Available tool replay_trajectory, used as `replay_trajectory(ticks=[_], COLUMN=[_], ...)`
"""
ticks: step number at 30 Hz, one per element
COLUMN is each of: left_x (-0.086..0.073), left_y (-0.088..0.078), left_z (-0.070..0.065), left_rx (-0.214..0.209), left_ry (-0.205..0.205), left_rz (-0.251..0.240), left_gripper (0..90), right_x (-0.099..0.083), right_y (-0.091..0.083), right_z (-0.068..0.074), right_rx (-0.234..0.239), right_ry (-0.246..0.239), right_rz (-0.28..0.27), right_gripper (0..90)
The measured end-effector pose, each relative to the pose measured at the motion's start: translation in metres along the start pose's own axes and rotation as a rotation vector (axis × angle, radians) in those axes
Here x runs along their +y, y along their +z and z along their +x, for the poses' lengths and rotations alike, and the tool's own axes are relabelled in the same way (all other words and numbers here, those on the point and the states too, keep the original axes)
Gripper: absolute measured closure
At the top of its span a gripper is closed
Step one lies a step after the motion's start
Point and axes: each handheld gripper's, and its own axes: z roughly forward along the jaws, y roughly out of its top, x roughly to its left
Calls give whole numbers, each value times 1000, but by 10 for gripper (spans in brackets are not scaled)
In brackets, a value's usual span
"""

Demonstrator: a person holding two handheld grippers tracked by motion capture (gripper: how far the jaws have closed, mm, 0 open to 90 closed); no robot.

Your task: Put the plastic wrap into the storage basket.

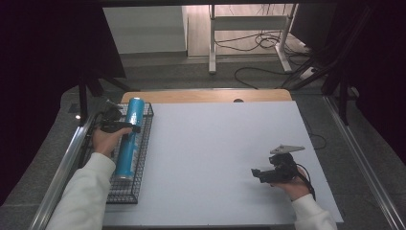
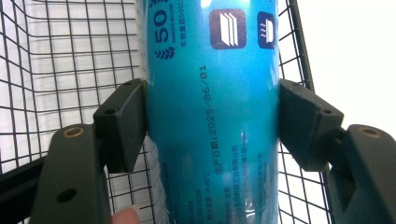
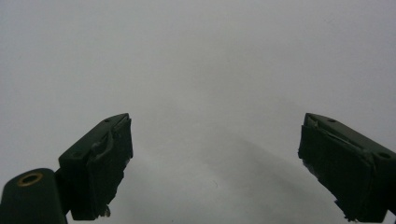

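A person in white sleeves is sitting at a white rectangular table [image 1: 220, 158], holding a black two-jaw claw in each hand.

A black wire mesh basket [image 1: 143, 143] is lying along the left edge of the table, running from the far left corner toward the near left corner. A long shiny blue cylindrical package [image 1: 129, 139] is lying inside it, lengthwise, its far end resting on the basket's far rim and its near end down on the mesh floor.

The left claw [image 1: 125, 127] is reaching over the basket from the left edge and is grasping the blue package across its upper half. In the left gripper view, the two black pads [image 2: 122, 123] are pressing flat against opposite sides of the package [image 2: 212, 116], whose glossy wrapper is showing printed icons, the number 50 and a printed date. The basket's wire grid [image 2: 60, 60] is lying behind it, and a fingertip is showing at the bottom edge.

The right claw [image 1: 261, 175] is hovering over the bare table surface near the near right corner, well apart from the basket. In the right gripper view its jaws are standing wide apart, released, with bare table [image 3: 210, 70] between them.
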Motion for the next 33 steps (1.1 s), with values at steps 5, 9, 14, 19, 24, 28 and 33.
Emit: replay_trajectory(ticks=[5,9,14,19,24,28,33], left_x=[0,1,1,3,2,-1,-8], left_y=[-2,-8,-9,-1,0,1,0], left_z=[-1,-3,-2,-1,-1,-4,-5], left_rx=[-6,-15,-16,-27,-27,-13,-20], left_ry=[-6,4,6,6,13,14,26], left_rz=[9,12,17,37,34,20,34], left_gripper=[313,315,315,314,309,273,192], right_x=[0,0,0,0,0,0,0], right_y=[0,0,2,1,1,1,0], right_z=[0,-1,0,-1,-2,-1,-2], right_rx=[-1,-7,-10,-11,-14,-14,-14], right_ry=[-1,2,-1,5,5,3,4], right_rz=[0,3,8,3,7,4,2], right_gripper=[103,103,102,102,102,103,103])
